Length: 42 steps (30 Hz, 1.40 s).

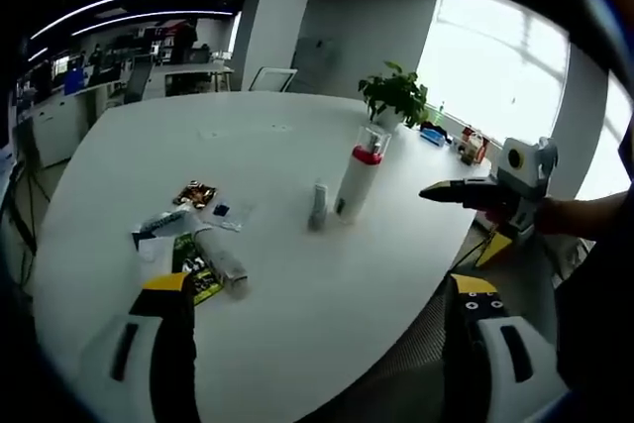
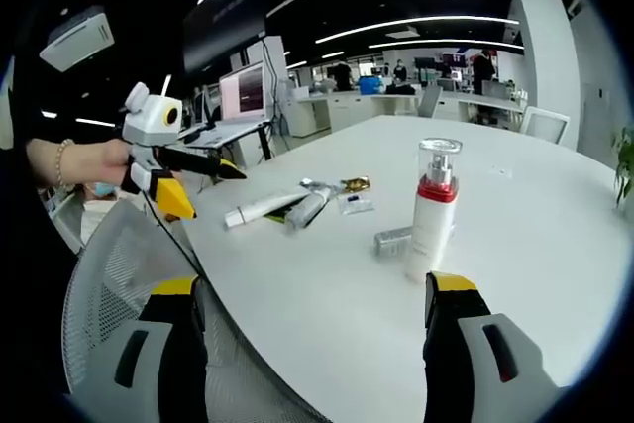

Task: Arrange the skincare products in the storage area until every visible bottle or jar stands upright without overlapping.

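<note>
A white pump bottle with a red band and clear cap stands upright on the round white table. A small grey bottle is close beside it and looks to be lying down. Farther off, a white tube, a silver tube, a green sachet, a brown sachet and a small clear packet lie flat in a loose heap. My left gripper is open over the near table edge, holding nothing. My right gripper is open too, off the table's side.
A potted plant stands at the table's far edge. A grey mesh chair is under the grippers at the near edge, and a white chair is at the far side. Office desks lie beyond.
</note>
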Each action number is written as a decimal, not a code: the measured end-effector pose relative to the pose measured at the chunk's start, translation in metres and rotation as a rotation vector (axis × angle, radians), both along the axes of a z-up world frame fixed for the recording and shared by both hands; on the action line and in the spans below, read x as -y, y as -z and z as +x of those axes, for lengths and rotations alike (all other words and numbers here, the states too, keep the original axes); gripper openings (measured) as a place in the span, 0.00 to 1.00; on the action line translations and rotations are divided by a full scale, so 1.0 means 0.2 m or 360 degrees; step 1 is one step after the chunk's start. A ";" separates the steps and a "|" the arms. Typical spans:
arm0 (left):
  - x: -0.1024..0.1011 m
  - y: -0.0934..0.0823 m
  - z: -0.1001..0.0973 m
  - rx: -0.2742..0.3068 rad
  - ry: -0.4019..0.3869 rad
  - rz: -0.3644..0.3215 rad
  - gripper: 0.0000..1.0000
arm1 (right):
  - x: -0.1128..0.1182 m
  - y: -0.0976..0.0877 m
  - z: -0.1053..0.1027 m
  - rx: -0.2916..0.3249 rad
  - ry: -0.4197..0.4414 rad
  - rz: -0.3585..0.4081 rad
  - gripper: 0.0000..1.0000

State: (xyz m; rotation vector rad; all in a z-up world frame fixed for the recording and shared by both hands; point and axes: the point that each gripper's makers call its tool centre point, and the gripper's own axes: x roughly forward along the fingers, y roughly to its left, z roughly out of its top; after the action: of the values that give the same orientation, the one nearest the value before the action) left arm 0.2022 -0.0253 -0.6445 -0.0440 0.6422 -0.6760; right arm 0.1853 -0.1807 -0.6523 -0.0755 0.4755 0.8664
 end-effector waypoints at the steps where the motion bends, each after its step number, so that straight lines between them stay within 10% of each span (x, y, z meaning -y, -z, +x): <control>1: 0.01 0.00 0.01 -0.0004 0.0007 0.0012 0.98 | 0.00 0.00 0.00 0.0000 0.0001 0.0001 0.91; 29: 0.26 0.14 0.30 -0.0188 0.0257 0.0317 0.90 | 0.02 0.01 0.02 -0.0038 0.0052 0.0012 0.90; 42: 0.39 0.26 0.41 -0.0312 0.0420 0.0424 0.72 | 0.05 0.02 0.04 -0.0055 0.0120 0.0013 0.90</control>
State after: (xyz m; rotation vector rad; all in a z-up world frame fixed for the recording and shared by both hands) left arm 0.2834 -0.1035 -0.6971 0.2275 0.9326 -0.8409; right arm 0.1938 -0.1910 -0.6564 -0.0349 0.5039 0.7965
